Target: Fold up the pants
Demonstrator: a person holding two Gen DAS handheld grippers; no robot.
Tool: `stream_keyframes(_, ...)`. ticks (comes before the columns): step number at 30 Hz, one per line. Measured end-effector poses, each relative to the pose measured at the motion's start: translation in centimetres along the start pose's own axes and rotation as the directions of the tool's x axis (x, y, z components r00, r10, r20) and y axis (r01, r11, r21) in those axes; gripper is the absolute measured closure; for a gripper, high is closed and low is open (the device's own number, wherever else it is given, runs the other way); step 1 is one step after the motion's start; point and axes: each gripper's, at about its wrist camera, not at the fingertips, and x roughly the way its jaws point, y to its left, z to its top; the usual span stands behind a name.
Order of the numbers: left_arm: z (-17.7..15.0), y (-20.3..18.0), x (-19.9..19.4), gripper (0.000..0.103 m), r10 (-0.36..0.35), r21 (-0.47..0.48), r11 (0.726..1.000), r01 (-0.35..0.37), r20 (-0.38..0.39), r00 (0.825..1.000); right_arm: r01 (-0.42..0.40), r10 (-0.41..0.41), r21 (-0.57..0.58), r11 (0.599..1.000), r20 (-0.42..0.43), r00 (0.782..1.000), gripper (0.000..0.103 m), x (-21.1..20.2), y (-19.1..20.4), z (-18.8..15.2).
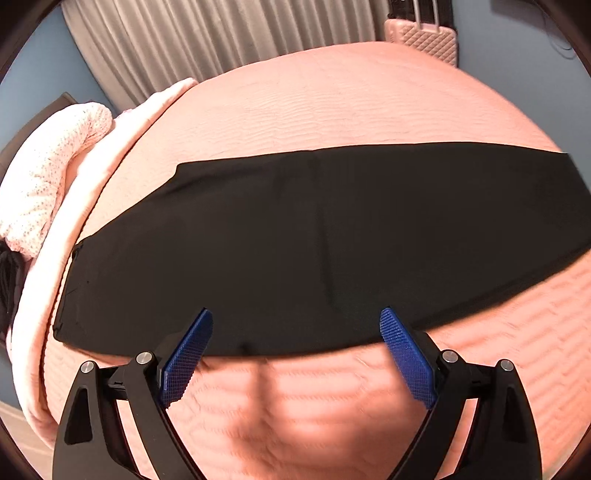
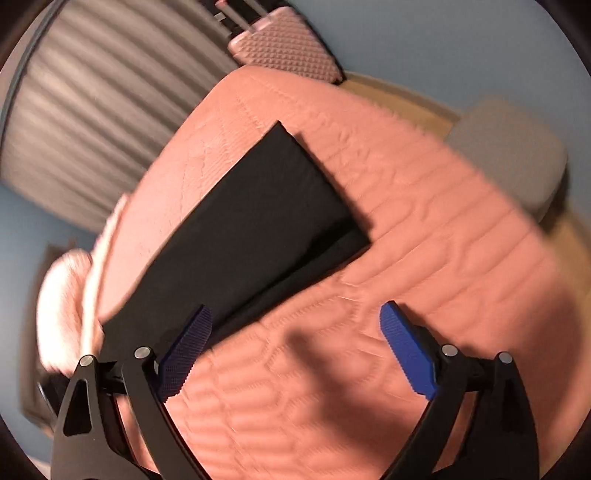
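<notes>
Black pants (image 1: 295,243) lie flat on the pink quilted bed (image 1: 332,107), folded lengthwise into one long strip running left to right. My left gripper (image 1: 296,321) is open and empty, hovering over the near long edge of the pants around their middle. In the right wrist view the pants (image 2: 251,221) run diagonally, with one end at the upper middle and a lower layer showing along the near edge. My right gripper (image 2: 295,317) is open and empty, above the bedspread (image 2: 443,240) just beside that near edge.
A pale pink blanket (image 1: 48,177) is bundled at the left end of the bed. A pink suitcase (image 1: 421,38) stands past the far edge, in front of grey curtains (image 1: 221,33). A grey stool (image 2: 509,158) stands on the floor to the right.
</notes>
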Motion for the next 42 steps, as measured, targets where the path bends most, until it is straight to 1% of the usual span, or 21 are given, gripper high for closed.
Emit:
stream_keyframes(4, -0.8, -0.4, -2.6, 0.012, 0.004, 0.061, 0.998, -0.007, 0.057, 0.998, -0.025, 0.019, 0.071, 0.997, 0.085, 0.996, 0.012, 1.4, 0.7, 0.8)
stream_keyframes(5, -1.1, -0.3, -3.1, 0.012, 0.006, 0.065, 0.998, -0.01, 0.062, 0.998, 0.009, -0.018, 0.103, 0.995, 0.086, 0.996, 0.013, 2.8, 1.0, 1.5)
stream_keyframes(7, -1.5, 0.0, -3.5, 0.012, -0.006, 0.062, 0.998, 0.003, 0.056, 0.998, 0.011, -0.025, 0.13, 0.991, 0.107, 0.994, 0.021, 3.9, 0.8, 2.1)
stream_keyframes(8, -1.8, 0.3, -3.6, 0.012, -0.011, 0.052, 0.999, 0.009, 0.051, 0.999, 0.016, -0.035, 0.152, 0.988, 0.118, 0.992, 0.032, 4.0, 0.6, 2.3)
stream_keyframes(9, -2.0, 0.5, -3.7, 0.012, -0.012, 0.046, 0.999, 0.01, 0.047, 0.999, 0.016, -0.037, 0.181, 0.983, 0.114, 0.993, 0.061, 4.2, 0.1, 2.4)
stream_keyframes(12, -2.5, 1.2, -3.8, 0.012, -0.024, 0.034, 0.999, 0.023, 0.036, 0.999, -0.01, -0.021, 0.284, 0.959, 0.107, 0.994, 0.085, 4.4, -1.5, 2.5)
stream_keyframes(13, -2.8, 1.4, -3.8, 0.012, -0.025, 0.032, 0.999, 0.024, 0.033, 0.999, 0.006, -0.036, 0.271, 0.963, 0.105, 0.994, 0.087, 4.5, -1.1, 2.7)
stream_keyframes(14, -3.0, 1.9, -3.8, 0.012, -0.028, 0.029, 0.999, 0.027, 0.032, 0.999, 0.041, -0.066, 0.218, 0.975, 0.11, 0.992, 0.094, 4.2, 0.6, 2.9)
stream_keyframes(16, -3.5, 2.7, -3.9, 0.012, -0.019, 0.026, 0.999, 0.018, 0.037, 0.999, 0.102, -0.112, 0.077, 0.992, 0.144, 0.983, 0.094, 3.3, 4.7, 3.1)
stream_keyframes(19, -4.1, 4.6, -3.9, 0.012, -0.032, -0.008, 0.999, 0.032, 0.038, 0.999, 0.115, -0.083, -0.203, 0.972, 0.16, 0.984, 0.094, 3.0, 14.5, 2.2)
stream_keyframes(21, -4.6, 5.9, -3.8, 0.012, -0.039, -0.034, 0.999, 0.041, 0.038, 0.999, 0.073, -0.033, -0.392, 0.917, 0.107, 0.994, 0.094, 4.5, 22.2, -0.2)
stream_keyframes(24, -5.3, 8.2, -4.0, 0.012, -0.054, -0.091, 0.994, 0.058, 0.041, 0.998, -0.027, 0.013, -0.564, 0.825, -0.029, 0.999, 0.094, 8.8, 30.3, -6.0)
stream_keyframes(27, -6.1, 10.7, -4.4, 0.012, -0.044, -0.129, 0.99, 0.051, 0.056, 0.997, -0.109, -0.013, -0.624, 0.774, -0.187, 0.982, 0.094, 15.1, 33.9, -12.7)
stream_keyframes(29, -6.7, 12.4, -4.5, 0.012, -0.029, -0.141, 0.989, 0.037, 0.058, 0.998, -0.139, -0.08, -0.651, 0.746, -0.295, 0.952, 0.094, 20.5, 34.3, -17.4)
stream_keyframes(30, -7.1, 13.2, -4.5, 0.012, -0.015, -0.148, 0.989, 0.023, 0.055, 0.998, -0.14, -0.118, -0.654, 0.744, -0.334, 0.935, 0.094, 22.6, 34.0, -19.2)
stream_keyframes(31, -7.4, 13.9, -4.4, 0.012, -0.007, -0.153, 0.988, 0.015, 0.048, 0.999, -0.132, -0.126, -0.657, 0.742, -0.331, 0.935, 0.094, 24.0, 33.7, -20.5)
stream_keyframes(32, -7.8, 15.0, -4.3, 0.012, -0.006, -0.167, 0.986, 0.013, 0.041, 0.999, -0.124, -0.106, -0.665, 0.736, -0.295, 0.95, 0.094, 24.0, 34.1, -20.8)
stream_keyframes(35, -8.6, 17.1, -3.8, 0.012, -0.012, -0.208, 0.978, 0.019, 0.036, 0.999, -0.133, -0.084, -0.598, 0.791, -0.322, 0.943, 0.094, 23.9, 34.7, -19.6)
stream_keyframes(37, -8.9, 18.1, -3.3, 0.012, -0.019, -0.233, 0.972, 0.025, 0.028, 0.999, -0.128, -0.073, -0.608, 0.783, -0.295, 0.953, 0.094, 23.1, 36.0, -19.0)
stream_keyframes(39, -9.1, 18.8, -2.9, 0.012, -0.023, -0.257, 0.966, 0.03, 0.029, 0.999, -0.168, -0.013, -0.606, 0.777, -0.283, 0.959, 0.094, 21.8, 38.4, -19.1)
stream_keyframes(42, -9.0, 19.6, -2.7, 0.012, -0.024, -0.284, 0.958, 0.035, 0.041, 0.999, -0.231, 0.028, -0.631, 0.741, -0.314, 0.949, 0.094, 21.7, 41.3, -21.1)
